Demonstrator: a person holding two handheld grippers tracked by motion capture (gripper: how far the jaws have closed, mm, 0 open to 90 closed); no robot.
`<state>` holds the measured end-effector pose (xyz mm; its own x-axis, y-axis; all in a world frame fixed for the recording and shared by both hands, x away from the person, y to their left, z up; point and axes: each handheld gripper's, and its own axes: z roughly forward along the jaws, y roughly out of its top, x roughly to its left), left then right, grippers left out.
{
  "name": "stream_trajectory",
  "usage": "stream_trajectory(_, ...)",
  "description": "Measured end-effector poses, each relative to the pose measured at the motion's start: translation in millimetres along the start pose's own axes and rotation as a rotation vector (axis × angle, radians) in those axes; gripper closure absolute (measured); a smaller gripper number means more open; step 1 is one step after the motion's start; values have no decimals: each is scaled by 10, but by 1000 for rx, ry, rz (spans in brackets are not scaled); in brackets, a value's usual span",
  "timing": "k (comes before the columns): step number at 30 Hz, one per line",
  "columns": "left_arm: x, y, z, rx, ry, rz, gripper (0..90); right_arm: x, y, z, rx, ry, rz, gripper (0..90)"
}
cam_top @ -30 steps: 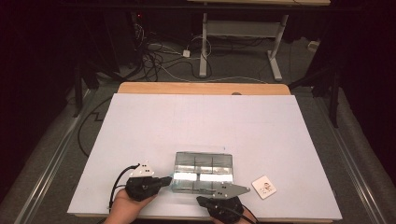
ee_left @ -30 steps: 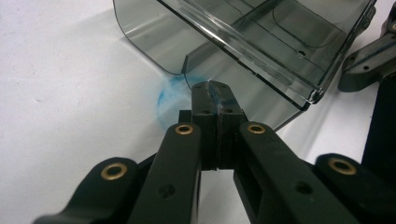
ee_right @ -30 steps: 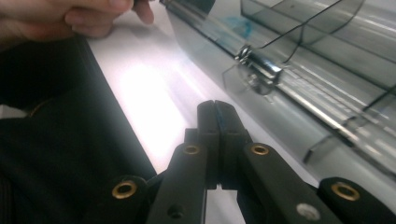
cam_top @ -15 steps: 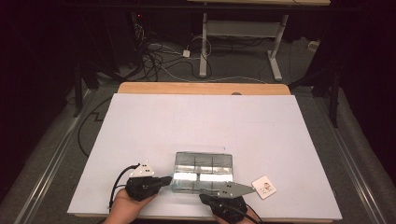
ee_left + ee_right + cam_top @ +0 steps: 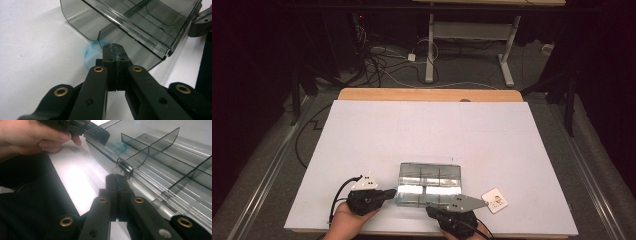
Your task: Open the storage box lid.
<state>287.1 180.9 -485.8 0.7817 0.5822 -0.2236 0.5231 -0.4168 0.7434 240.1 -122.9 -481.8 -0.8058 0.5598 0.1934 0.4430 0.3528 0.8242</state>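
A smoky clear plastic organizer box (image 5: pixel 430 175) with dividers lies open near the table's front edge. Its lid (image 5: pixel 412 196) is folded toward the person. My left gripper (image 5: pixel 388 193) is at the lid's left corner, and its jaws are shut on the lid's thin edge (image 5: pixel 99 35) in the left gripper view (image 5: pixel 114 47). My right gripper (image 5: pixel 443 209) is at the lid's front edge. In the right gripper view (image 5: pixel 116 178) its jaws are shut on the lid just below the hinge knuckle (image 5: pixel 124 166). The box's dividers (image 5: pixel 150 145) stand beyond, and the left gripper (image 5: pixel 82 127) pinches the far corner.
A small white card (image 5: pixel 495 200) lies on the white table (image 5: pixel 362 140) just right of the right gripper. A blue smear (image 5: pixel 90 50) marks the table under the lid. A hand (image 5: pixel 30 135) holds the left gripper. Cables and desk legs are on the floor beyond the table.
The right gripper has edged slightly to the right along the box's front. The left gripper and the box stay where they were.
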Motion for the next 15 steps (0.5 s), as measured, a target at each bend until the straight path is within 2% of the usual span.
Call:
stream_trajectory(7, 0, 1, -1, -1, 0, 0, 874, -25, -33, 37, 28, -10, 11, 900)
stream_trajectory(12, -1, 0, 1, 0, -1, 2, 874, -45, -37, 36, 25, -17, 17, 900)
stream_trajectory(15, -3, 0, 1, 1, -1, 3, 874, -39, -26, 16, 2, -12, 20, 900)
